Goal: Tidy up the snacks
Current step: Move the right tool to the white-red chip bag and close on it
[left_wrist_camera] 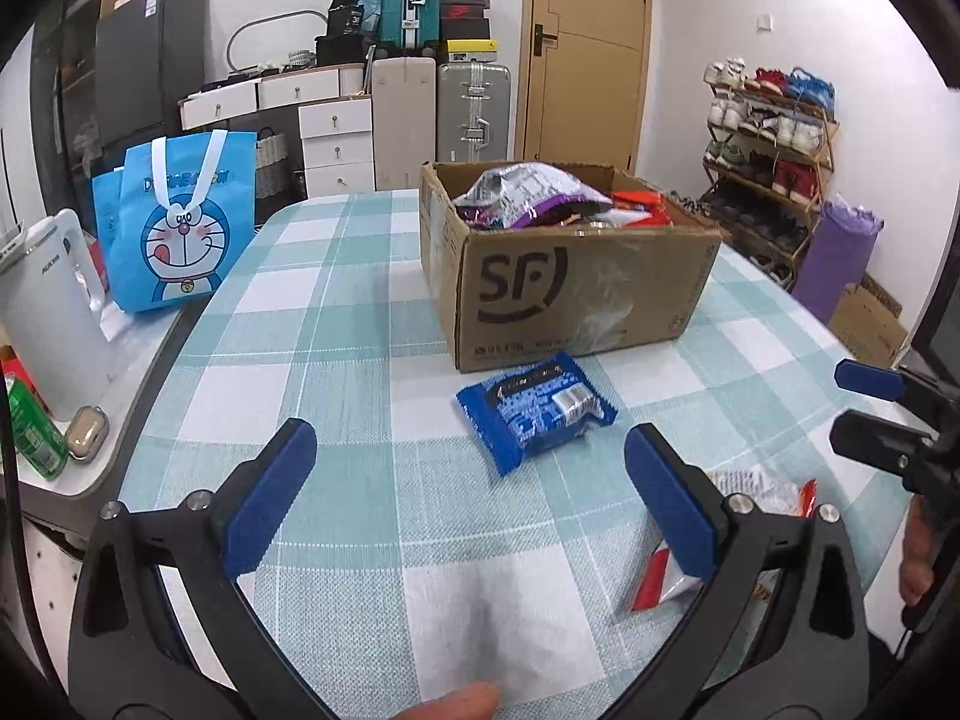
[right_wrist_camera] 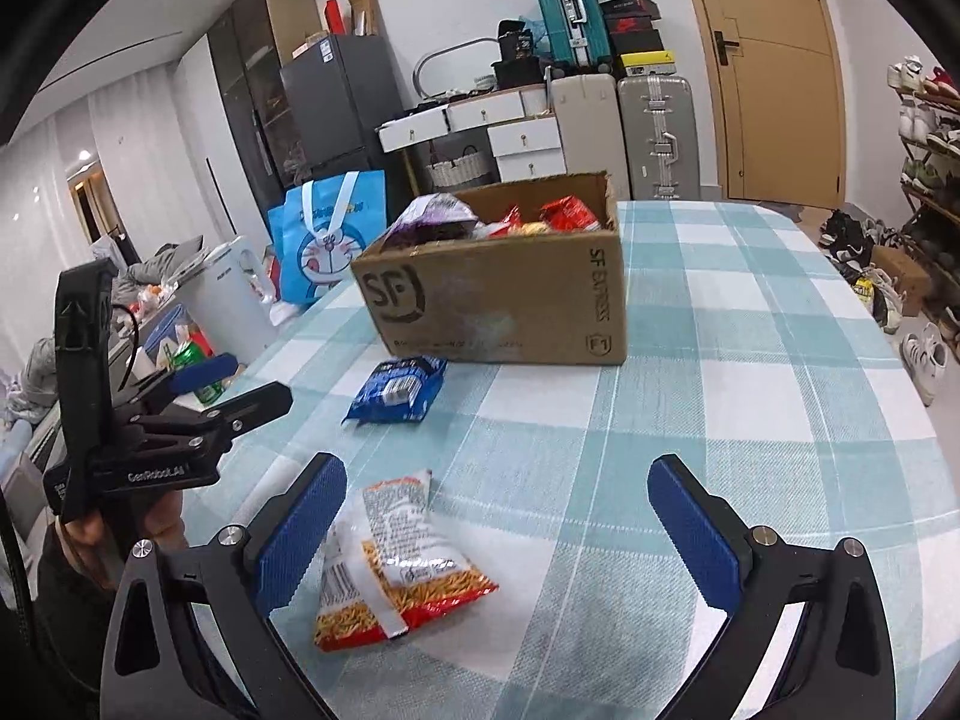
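Observation:
A cardboard SF box (left_wrist_camera: 576, 294) holding several snack packs stands on the checked table; it also shows in the right wrist view (right_wrist_camera: 498, 300). A blue biscuit pack (left_wrist_camera: 537, 411) lies flat in front of the box, also in the right wrist view (right_wrist_camera: 399, 390). A red-and-white snack bag (right_wrist_camera: 390, 564) lies near my right gripper's left finger; part of it shows in the left wrist view (left_wrist_camera: 762, 492). My left gripper (left_wrist_camera: 468, 498) is open and empty, short of the blue pack. My right gripper (right_wrist_camera: 498, 534) is open and empty above the table.
A blue Doraemon bag (left_wrist_camera: 180, 222), a white kettle (left_wrist_camera: 48, 312) and a green can (left_wrist_camera: 33, 432) stand on a side surface to the left. The table edge (right_wrist_camera: 900, 396) curves away on the right, with a shoe rack (left_wrist_camera: 774, 150) beyond.

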